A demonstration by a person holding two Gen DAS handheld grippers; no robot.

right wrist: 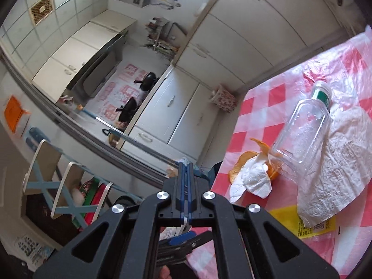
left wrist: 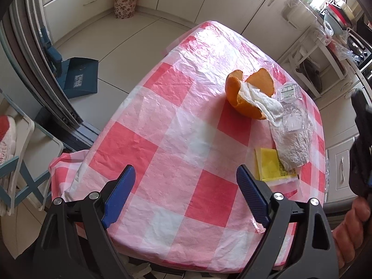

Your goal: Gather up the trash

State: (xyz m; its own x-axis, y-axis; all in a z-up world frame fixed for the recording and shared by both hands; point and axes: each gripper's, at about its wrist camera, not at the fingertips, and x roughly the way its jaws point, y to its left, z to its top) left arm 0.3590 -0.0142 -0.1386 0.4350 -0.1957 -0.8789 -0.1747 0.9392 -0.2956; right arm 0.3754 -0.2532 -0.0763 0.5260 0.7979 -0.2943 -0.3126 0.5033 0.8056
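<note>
Trash lies on the pink checked tablecloth (left wrist: 162, 121): an orange peel (left wrist: 246, 93) with a white tissue (left wrist: 262, 102) in it, a clear plastic bottle (left wrist: 290, 116), a crumpled clear wrapper (left wrist: 295, 146) and a yellow packet (left wrist: 269, 165). My left gripper (left wrist: 186, 190) is open over the near table edge, short of the trash. My right gripper (right wrist: 186, 169) is shut with a thin white scrap between its jaws, held off the table's left side. Its view shows the peel (right wrist: 244, 162), tissue (right wrist: 253, 181), bottle (right wrist: 302, 125), wrapper (right wrist: 337, 162) and packet (right wrist: 313, 225).
A floral waste bin (left wrist: 125, 3) stands on the floor by the far cabinets; it also shows in the right wrist view (right wrist: 224, 100). A blue dustpan (left wrist: 79, 76) lies on the floor at left. Folding stools (right wrist: 58, 186) stand near the sliding door.
</note>
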